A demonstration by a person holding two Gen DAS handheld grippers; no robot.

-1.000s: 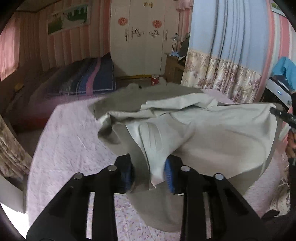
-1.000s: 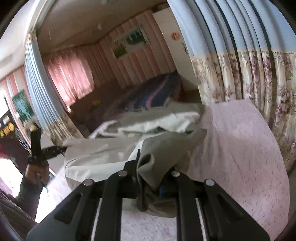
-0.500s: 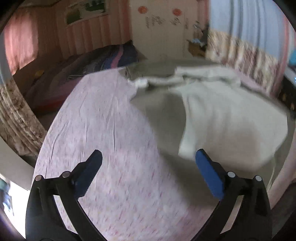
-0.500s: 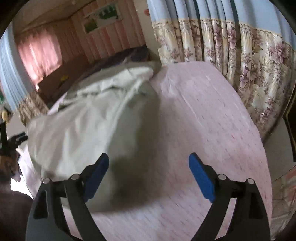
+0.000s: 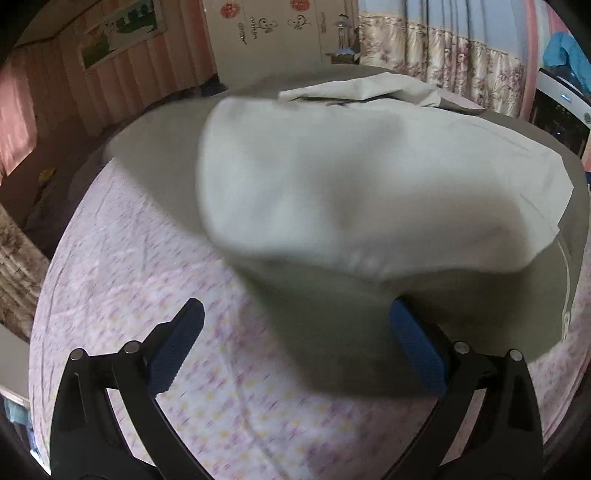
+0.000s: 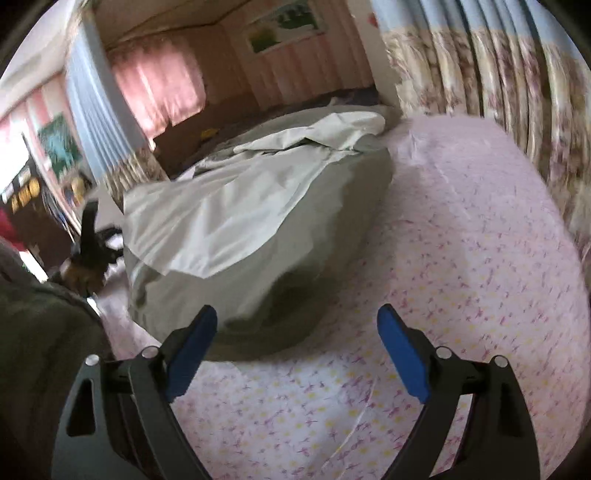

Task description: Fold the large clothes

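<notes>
Two views show one garment [image 5: 332, 192], a large grey-green piece with a paler lining side turned up, lying loose on the pink flowered bedcover [image 5: 155, 295]. Neither of your tongs holds it.

Left wrist view: your left gripper [image 5: 293, 345] stands wide open, blue pads [image 5: 173, 350] well apart. The left pad is over bare bedcover; the right pad sits at the near hem of the garment, though contact cannot be judged through the blur. The pale panel fills the middle, with the darker outer cloth showing as a border around it and a rumpled pale fold at the far edge. Only this view shows the white wardrobe doors with red ornaments [image 5: 266, 26] behind, and the white appliance [image 5: 561, 107] at the far right.

Right wrist view: your right gripper [image 6: 297, 350] is likewise spread open and empty, its fingers [image 6: 404, 354] over the bedcover, just short of the garment's near edge. Here the garment [image 6: 251, 229] lies left of centre, and a broad bare stretch of bedcover reaches to the right. Only this view shows your left gripper from outside [image 6: 88, 236], a dark shape at the left beyond the garment's far corner, its jaw state unreadable from here. The flowered curtain [image 6: 480, 66] hangs at the upper right.
</notes>
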